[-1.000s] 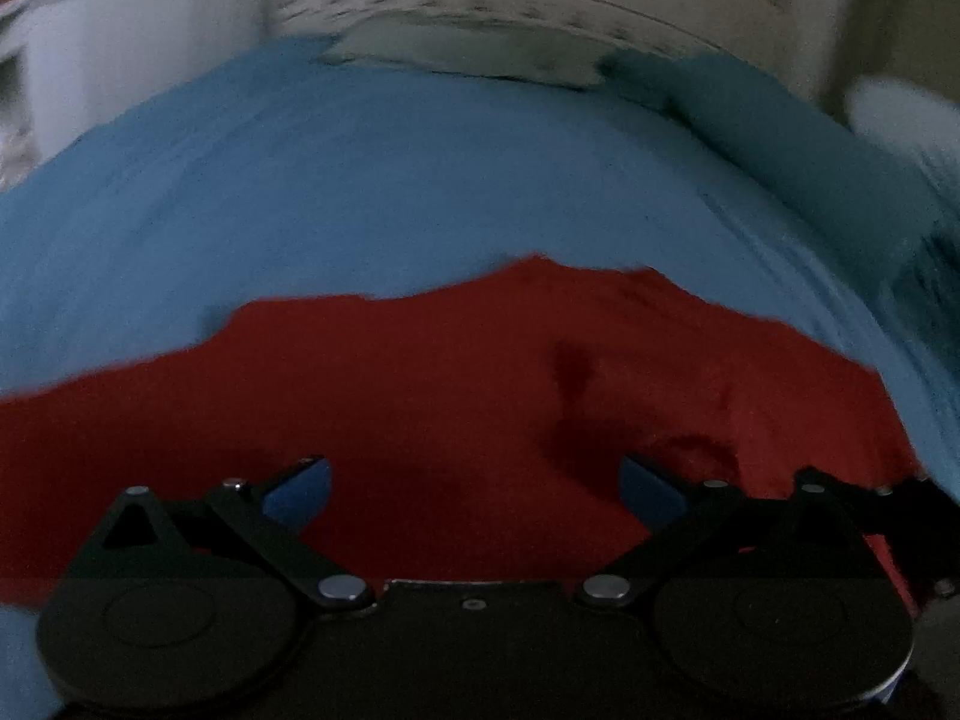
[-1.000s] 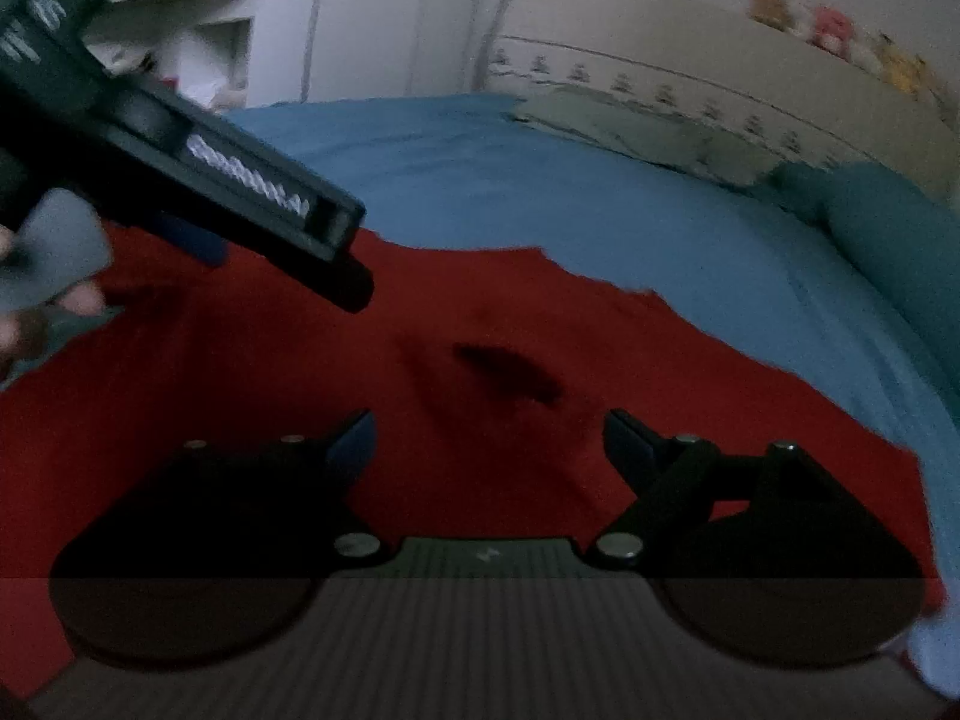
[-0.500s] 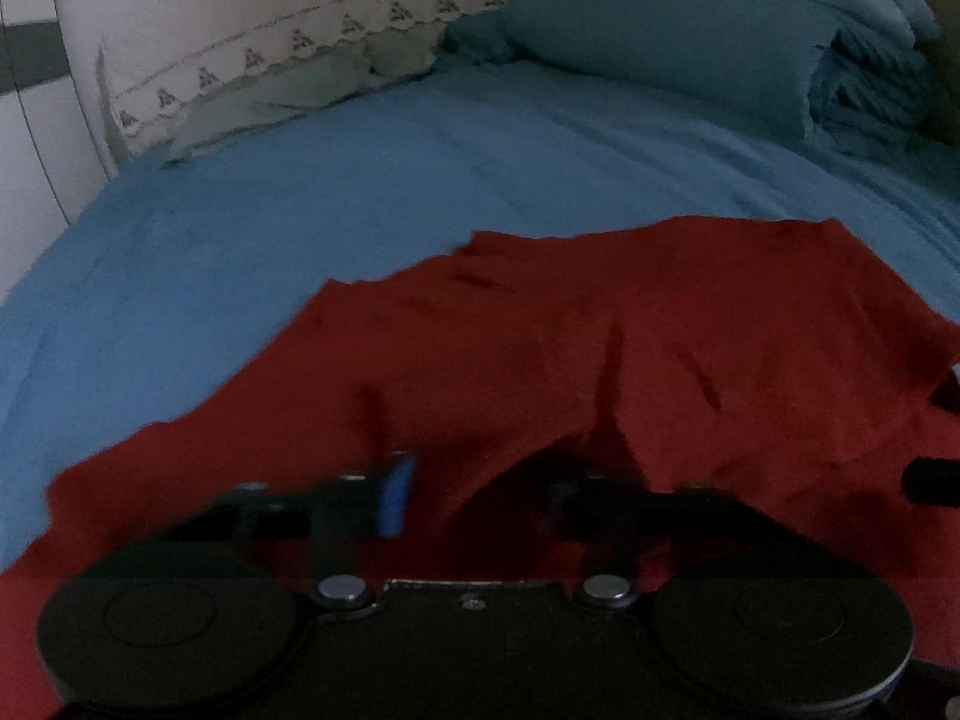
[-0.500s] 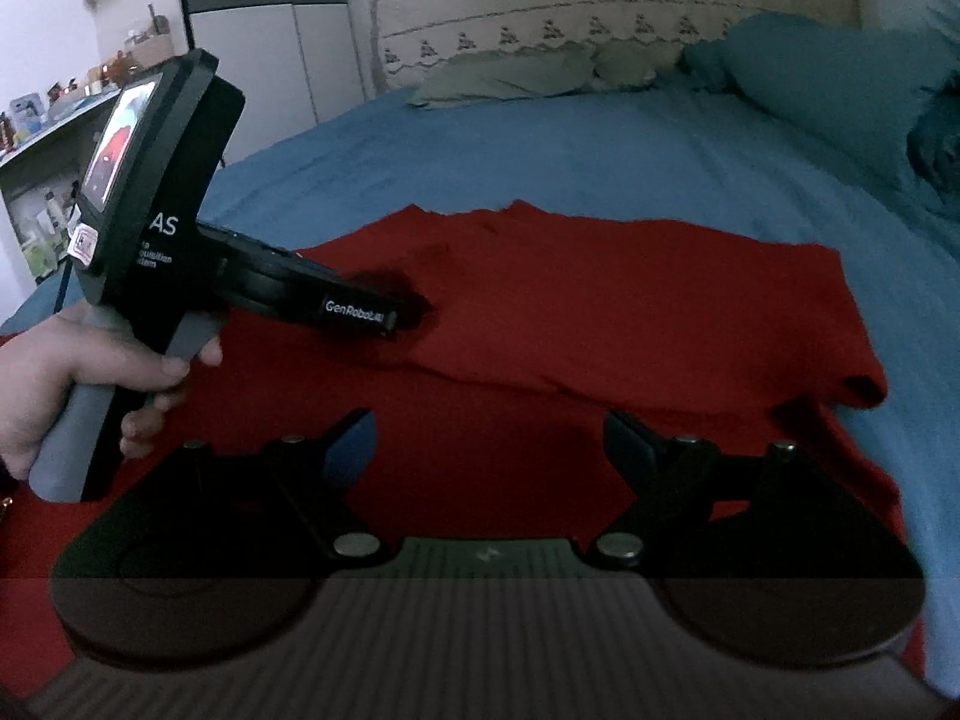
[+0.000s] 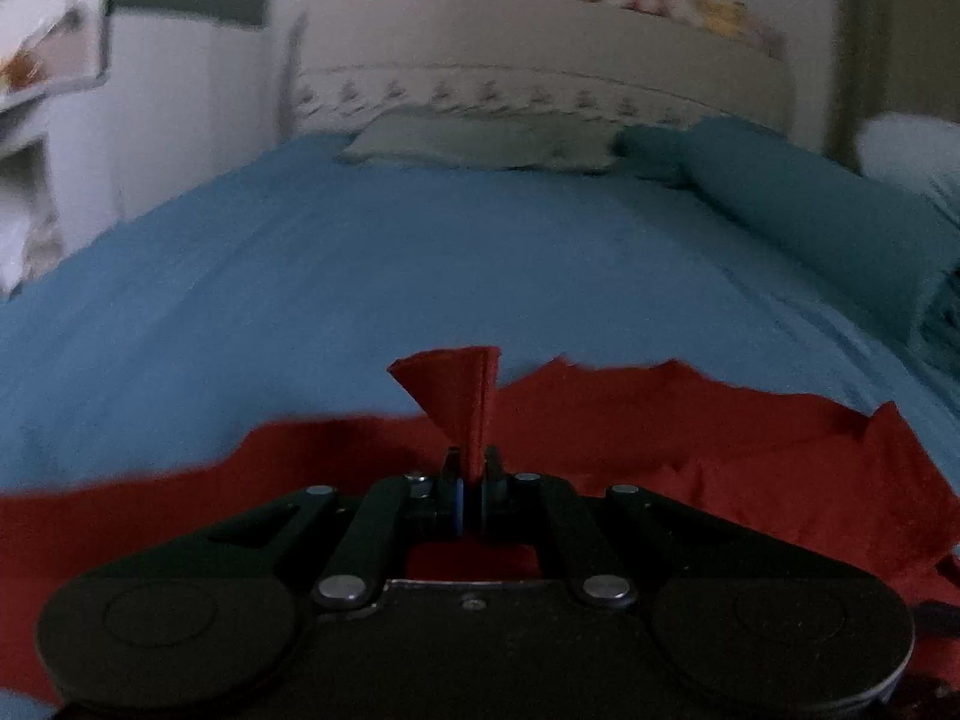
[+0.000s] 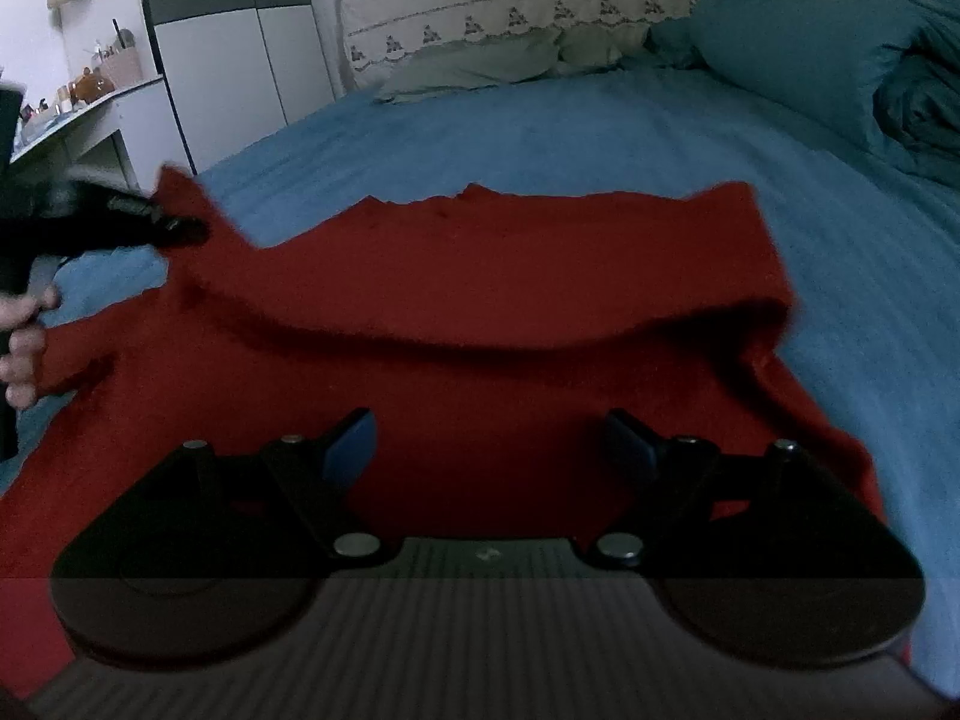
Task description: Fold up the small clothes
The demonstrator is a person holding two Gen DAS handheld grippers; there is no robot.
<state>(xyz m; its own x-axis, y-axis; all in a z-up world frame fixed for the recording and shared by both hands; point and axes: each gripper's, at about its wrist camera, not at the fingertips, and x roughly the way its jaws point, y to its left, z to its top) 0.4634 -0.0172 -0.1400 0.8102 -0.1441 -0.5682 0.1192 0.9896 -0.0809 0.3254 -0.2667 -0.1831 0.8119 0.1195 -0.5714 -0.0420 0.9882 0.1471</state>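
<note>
A red garment (image 6: pixel 492 276) lies on the blue bed sheet (image 6: pixel 600 132). Its far part is folded over toward me, with a rounded fold line across the middle. My left gripper (image 5: pixel 471 480) is shut on a corner of the red garment (image 5: pixel 462 402), which sticks up between the jaws. In the right wrist view the left gripper (image 6: pixel 180 225) holds that raised corner at the garment's left side. My right gripper (image 6: pixel 489 450) is open and empty, low over the near part of the garment.
A grey-green pillow (image 6: pixel 480 66) and a teal bolster (image 6: pixel 798 54) lie at the head of the bed. A white wardrobe (image 6: pixel 234 48) and a cluttered shelf (image 6: pixel 84 96) stand to the left. Bare blue sheet stretches beyond and right of the garment.
My left gripper has shut on a corner of the red garment and lifted it to the left. The right gripper has stayed open over the cloth.
</note>
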